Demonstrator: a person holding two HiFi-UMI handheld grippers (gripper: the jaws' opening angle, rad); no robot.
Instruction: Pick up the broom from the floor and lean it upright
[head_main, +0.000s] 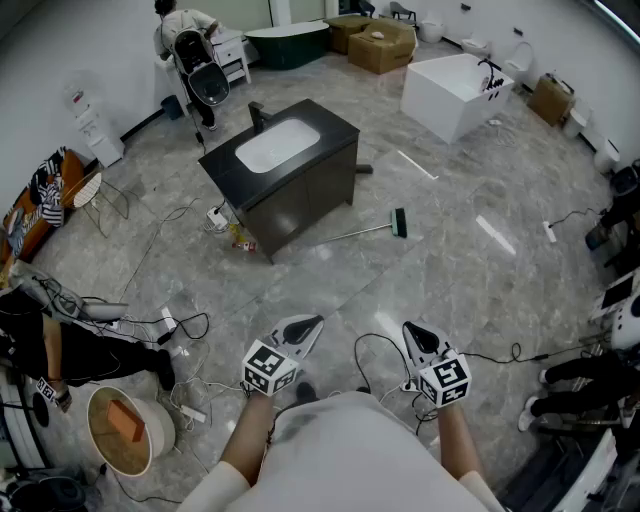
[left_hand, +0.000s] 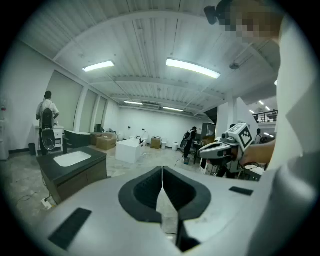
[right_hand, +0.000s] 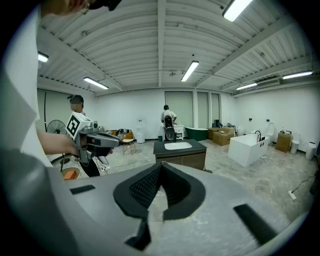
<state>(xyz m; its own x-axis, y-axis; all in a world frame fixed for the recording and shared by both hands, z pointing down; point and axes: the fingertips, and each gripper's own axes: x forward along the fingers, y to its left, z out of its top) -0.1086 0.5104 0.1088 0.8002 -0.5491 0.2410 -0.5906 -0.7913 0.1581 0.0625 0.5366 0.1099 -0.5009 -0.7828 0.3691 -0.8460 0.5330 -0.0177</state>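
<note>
Overhead, in the head view, the broom (head_main: 372, 231) lies flat on the grey marble-patterned floor (head_main: 450, 280). Its dark head points toward the white bathtub (head_main: 450, 95), and its thin handle runs back toward the corner of the dark vanity cabinet (head_main: 300, 190), which has a white sink basin (head_main: 275, 145) set in its top. The broom is well apart from both tools: the left gripper (head_main: 316, 322) and the right gripper (head_main: 408, 328) are held side by side low in the picture, just beyond the wearer's torso (head_main: 350, 450), with their tips aimed up the frame toward the broom. Black cables (head_main: 190, 325) trail over the floor at the left, near a pale round bin (head_main: 160, 425), and cardboard boxes (head_main: 380, 45) stand by the far wall. In the left gripper view, the two dark pads meet along a thin upright seam, clenched with nothing between them. Beyond them the vanity cabinet stands at the left with the bathtub further back, and the right gripper shows at the right of the picture. In the right gripper view, the jaws are likewise pressed together and empty. The vanity cabinet sits straight beyond their tips, the bathtub is off to the right, and the left gripper shows at the left side.
</note>
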